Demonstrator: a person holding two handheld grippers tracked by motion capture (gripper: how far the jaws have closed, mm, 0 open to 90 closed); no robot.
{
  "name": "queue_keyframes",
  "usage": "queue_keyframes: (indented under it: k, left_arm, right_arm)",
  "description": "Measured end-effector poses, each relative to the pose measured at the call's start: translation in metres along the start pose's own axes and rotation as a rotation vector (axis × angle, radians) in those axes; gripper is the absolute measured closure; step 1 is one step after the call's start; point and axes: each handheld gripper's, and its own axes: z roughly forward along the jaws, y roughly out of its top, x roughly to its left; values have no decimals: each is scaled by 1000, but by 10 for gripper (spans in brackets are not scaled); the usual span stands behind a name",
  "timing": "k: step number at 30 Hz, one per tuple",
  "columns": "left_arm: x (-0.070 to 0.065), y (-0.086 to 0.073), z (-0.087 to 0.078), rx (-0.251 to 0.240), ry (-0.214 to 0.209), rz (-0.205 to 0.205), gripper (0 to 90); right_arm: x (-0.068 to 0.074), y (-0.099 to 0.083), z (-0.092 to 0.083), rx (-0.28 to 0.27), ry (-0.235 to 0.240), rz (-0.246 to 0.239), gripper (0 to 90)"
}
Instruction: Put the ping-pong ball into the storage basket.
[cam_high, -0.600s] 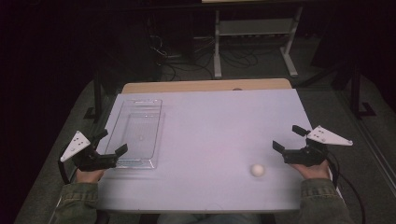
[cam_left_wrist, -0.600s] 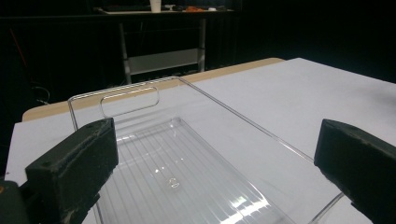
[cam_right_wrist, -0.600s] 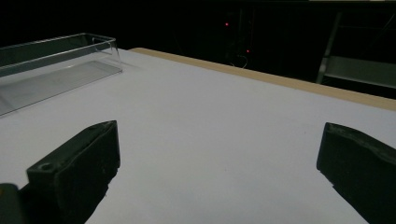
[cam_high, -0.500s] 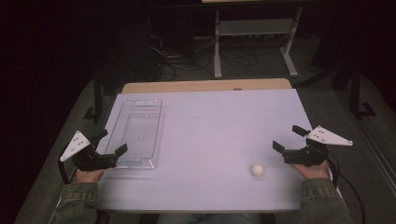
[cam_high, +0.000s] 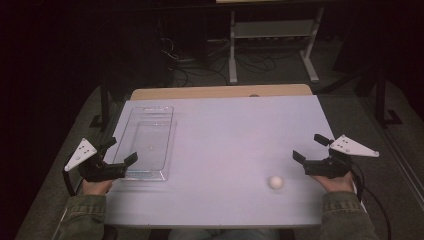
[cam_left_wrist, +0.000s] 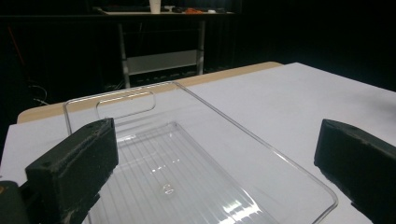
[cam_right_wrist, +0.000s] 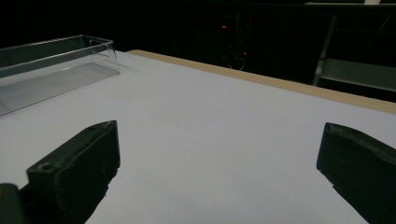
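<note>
Beside the clear tray (cam_high: 145, 145), at its near corner, my left gripper (cam_high: 114, 154) hovers with jaws wide open and empty, and my right gripper (cam_high: 312, 147) waits far from the tray, also open, with the white ball (cam_high: 275, 182) on the worktop (cam_high: 225, 130) just next to it. I think the ball could roll off the near edge if a jaw nudges it during the approach. Against the earlier frame, nothing has moved.

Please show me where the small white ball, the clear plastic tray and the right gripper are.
Small white ball (cam_high: 275, 182): high view, its middle.
Clear plastic tray (cam_high: 131, 135): high view, its left rim.
Right gripper (cam_high: 308, 148): high view, midway between its open fingertips.
</note>
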Motion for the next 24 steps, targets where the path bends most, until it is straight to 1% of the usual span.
queue_keyframes:
  k: [3, 5, 7, 10, 12, 13, 14, 16, 24]
  left_arm:
    - [0, 2, 3, 13, -4, 9, 0]
    - [-1, 4, 6, 29, -9, 25, 0]
    - [-3, 5, 9, 43, -21, 32, 0]
    - [-6, 9, 13, 63, -33, 55, 0]
    - [-8, 13, 15, 71, -34, 73, 0]
    - [-9, 14, 17, 71, -36, 72, 0]
    - [-9, 16, 18, 84, -38, 78, 0]
    - [-10, 20, 20, 96, -44, 82, 0]
    - [-15, 31, 28, 121, -72, 106, 0]
  right_arm:
    - [0, 0, 0, 0, 3, 2, 0]
    - [0, 0, 0, 2, 1, 2, 0]
    - [-1, 0, 0, -1, -1, 3, 0]
    - [-1, 0, 0, 2, -3, 7, 0]
    - [-1, 0, 0, 0, -4, 6, 0]
    - [-1, 0, 0, -2, -4, 5, 0]
    - [-1, 0, 0, -4, -5, 5, 0]
    - [-2, 0, -1, -8, -2, 7, 0]
    - [-2, 0, -1, -8, -3, 7, 0]
